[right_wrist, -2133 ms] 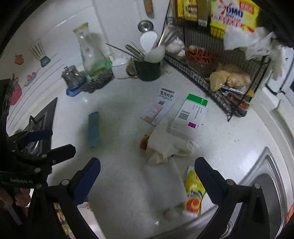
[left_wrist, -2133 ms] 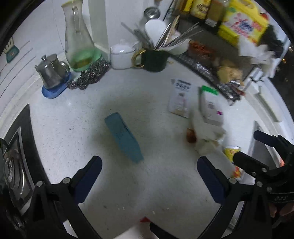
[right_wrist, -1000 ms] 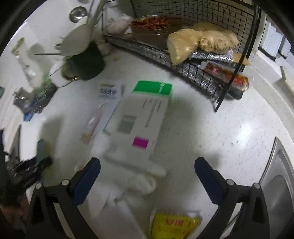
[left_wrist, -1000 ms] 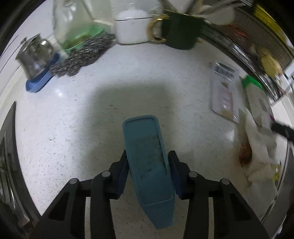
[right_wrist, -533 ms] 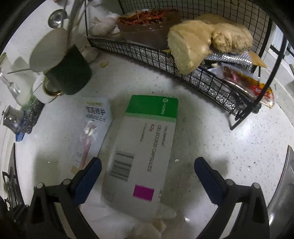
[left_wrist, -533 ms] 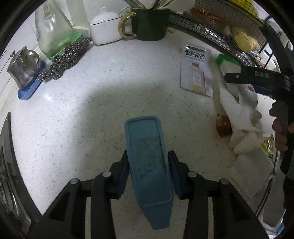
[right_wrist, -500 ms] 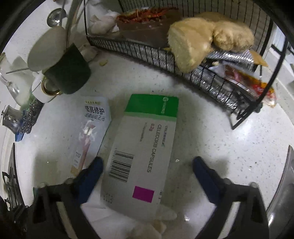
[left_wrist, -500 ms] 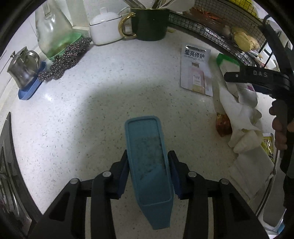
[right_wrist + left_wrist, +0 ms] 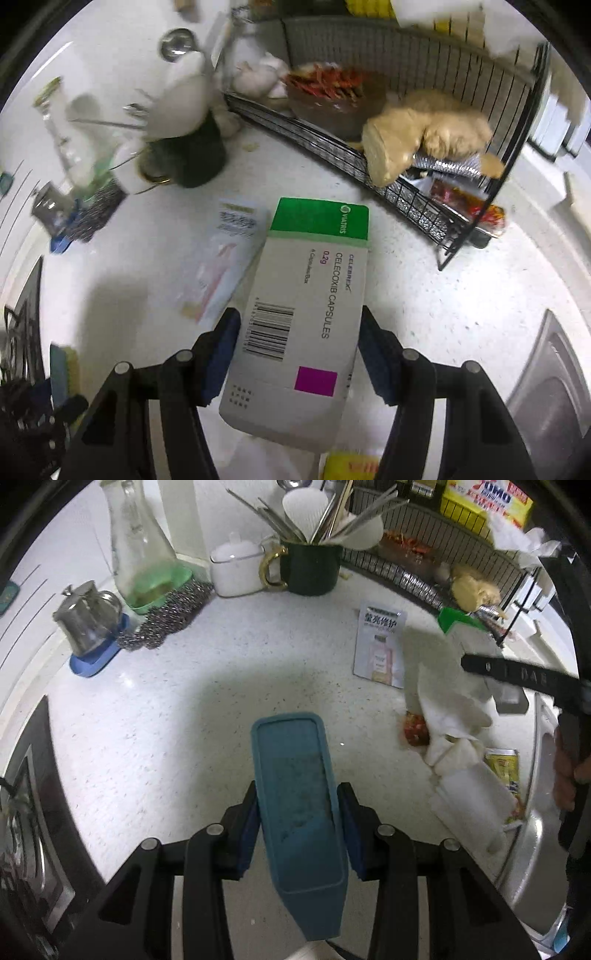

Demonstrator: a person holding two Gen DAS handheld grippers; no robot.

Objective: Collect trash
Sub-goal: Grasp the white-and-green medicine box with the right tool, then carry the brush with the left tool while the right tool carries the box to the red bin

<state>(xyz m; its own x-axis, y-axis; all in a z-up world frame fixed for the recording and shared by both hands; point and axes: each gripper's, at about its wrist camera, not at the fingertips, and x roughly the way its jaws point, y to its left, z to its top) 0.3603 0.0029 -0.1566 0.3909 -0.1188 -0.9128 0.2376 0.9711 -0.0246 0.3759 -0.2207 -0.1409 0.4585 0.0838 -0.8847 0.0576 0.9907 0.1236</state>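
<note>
Two tools are working over one white speckled desk (image 9: 155,709), and it is looking crowded along the back. The left tool (image 9: 297,834) is clamping a long teal case (image 9: 295,794) between its blue pads, jaws narrowed hard against both long sides, the case pointing away over bare desk. The right tool (image 9: 297,350) is closing in on a white medicine box (image 9: 306,314) with a green end; the box is lying between the jaws, and whether the pads are pressing on it yet I cannot tell.

Along the back wall a glass flask (image 9: 138,550) is sitting in a green dish, a small metal pot (image 9: 86,622) is resting on a blue coaster, and a steel scourer (image 9: 166,614) is lying just beside them. A white lidded pot (image 9: 236,568) is touching shoulders with a dark green mug (image 9: 310,566) stuffed with utensils. A black wire rack (image 9: 424,177) is closing off the far right corner, holding ginger (image 9: 417,136) and a dish of red chillies (image 9: 325,86).

More trash is waiting on the right: a flat sachet (image 9: 380,646) just beside the box, crumpled white tissue (image 9: 450,709), a red scrap (image 9: 415,727) at its edge, and a yellow wrapper (image 9: 504,768) near the steel sink (image 9: 554,387). A black hob (image 9: 33,812) is bounding the left edge. The middle of the desk is offering the widest open run, between scourer and sachet.
</note>
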